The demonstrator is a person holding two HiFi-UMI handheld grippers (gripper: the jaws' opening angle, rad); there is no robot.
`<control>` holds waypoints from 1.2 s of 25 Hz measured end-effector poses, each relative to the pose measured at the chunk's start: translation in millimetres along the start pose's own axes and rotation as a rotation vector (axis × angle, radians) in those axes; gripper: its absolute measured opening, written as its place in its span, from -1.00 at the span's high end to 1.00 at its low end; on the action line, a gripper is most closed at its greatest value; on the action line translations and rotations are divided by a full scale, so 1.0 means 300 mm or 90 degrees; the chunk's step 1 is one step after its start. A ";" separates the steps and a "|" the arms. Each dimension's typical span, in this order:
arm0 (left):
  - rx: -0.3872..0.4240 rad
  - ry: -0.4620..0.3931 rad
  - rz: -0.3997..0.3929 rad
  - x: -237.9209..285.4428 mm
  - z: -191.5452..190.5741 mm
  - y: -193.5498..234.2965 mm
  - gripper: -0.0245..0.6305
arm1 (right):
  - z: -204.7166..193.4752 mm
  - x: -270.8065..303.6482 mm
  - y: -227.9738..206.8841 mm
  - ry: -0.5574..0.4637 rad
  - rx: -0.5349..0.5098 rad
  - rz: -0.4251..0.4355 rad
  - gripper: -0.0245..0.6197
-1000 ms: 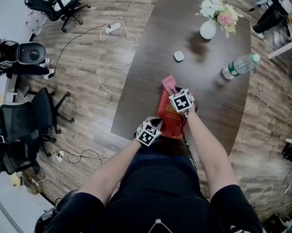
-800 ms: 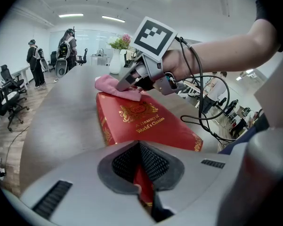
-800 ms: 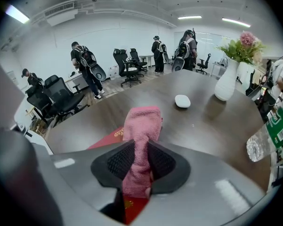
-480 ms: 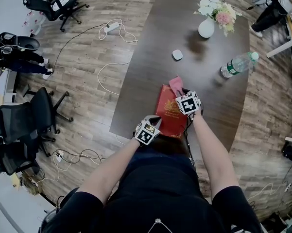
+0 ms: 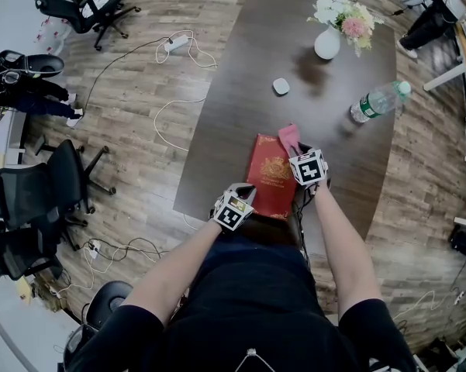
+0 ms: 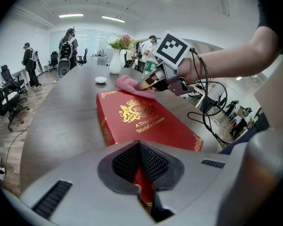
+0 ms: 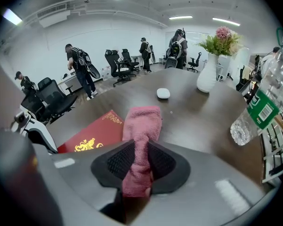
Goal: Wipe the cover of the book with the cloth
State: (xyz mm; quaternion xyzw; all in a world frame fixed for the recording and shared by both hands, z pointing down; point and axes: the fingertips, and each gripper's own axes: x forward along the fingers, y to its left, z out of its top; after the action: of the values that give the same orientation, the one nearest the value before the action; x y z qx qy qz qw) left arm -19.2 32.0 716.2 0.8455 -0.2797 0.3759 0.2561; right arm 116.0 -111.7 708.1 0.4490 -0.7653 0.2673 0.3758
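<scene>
As seen from the head, shows a red book [image 5: 271, 178] flat on the dark worktop [image 5: 240, 91], close to its near edge, with the long axis running straight away from the body. Shows the left gripper [image 6: 140, 175] at the book's near short edge, fingers pinching that edge and pinning it down. Shows the right gripper [image 7: 140, 166] by the far right corner, fingers pressed onto a pink cloth [image 7: 142, 121], with the loose end lying forward past that corner over the worktop. Places nearly all of the cover to the left of and nearer than the cloth. Likely calls next for a stroke drawn back along the long axis and shifted leftward, toward the left gripper. Leaves only the right gripper free to wipe, with the left as anchor. Marks a vase of flowers [image 5: 332, 43], a water bottle [image 5: 378, 103] and a small white puck [image 5: 281, 86] well beyond the book, clear of such a stroke.
</scene>
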 end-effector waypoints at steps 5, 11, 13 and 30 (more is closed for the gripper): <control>-0.001 0.002 0.000 0.000 -0.007 0.003 0.94 | -0.028 -0.014 -0.040 0.002 0.002 -0.012 0.63; 0.003 0.003 0.000 0.004 -0.005 0.003 0.94 | -0.045 -0.033 -0.072 0.002 0.016 -0.017 0.62; 0.009 -0.004 0.005 -0.001 0.015 0.007 0.94 | -0.051 -0.035 -0.081 0.004 0.019 -0.018 0.62; 0.009 -0.011 -0.003 0.008 0.018 0.005 0.94 | -0.084 -0.048 -0.099 0.011 0.025 -0.025 0.63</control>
State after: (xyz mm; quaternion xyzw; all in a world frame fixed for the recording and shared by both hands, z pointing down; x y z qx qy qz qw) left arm -16.1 26.8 715.3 0.8512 -0.2771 0.3699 0.2487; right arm 155.4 -99.3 712.9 0.4688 -0.7477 0.2788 0.3787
